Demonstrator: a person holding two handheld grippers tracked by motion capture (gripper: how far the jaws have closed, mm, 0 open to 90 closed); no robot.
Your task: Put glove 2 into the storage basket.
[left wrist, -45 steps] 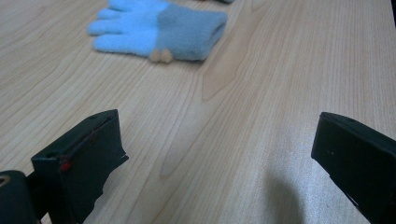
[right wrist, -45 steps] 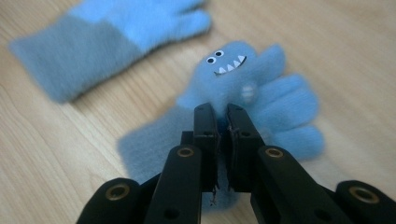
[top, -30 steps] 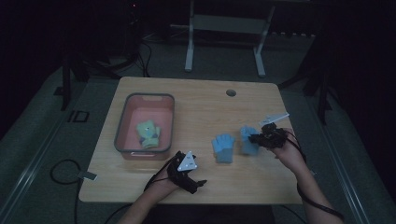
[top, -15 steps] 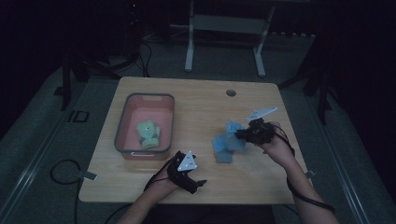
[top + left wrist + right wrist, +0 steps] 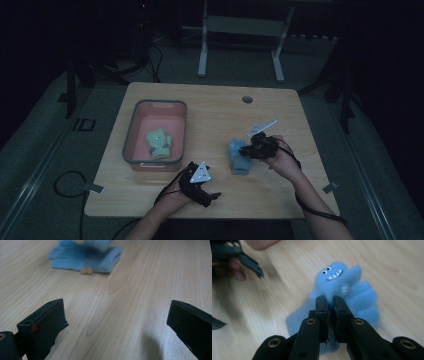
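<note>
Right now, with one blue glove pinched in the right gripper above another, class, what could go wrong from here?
1. The right gripper pinches only a thin fold of the blue monster glove; it may slip out in transit.
2. The second blue glove lies right beneath it, so fleece could snag and drag along.
3. The open left gripper rests between the gloves and the pink bin; a low carry might clip it.

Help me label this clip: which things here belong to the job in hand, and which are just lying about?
In the job:
- right claw, shut on the blue monster glove
- second blue glove beneath it
- pink bin holding a green glove

Lying about:
- left claw, open
- metal stand
</note>
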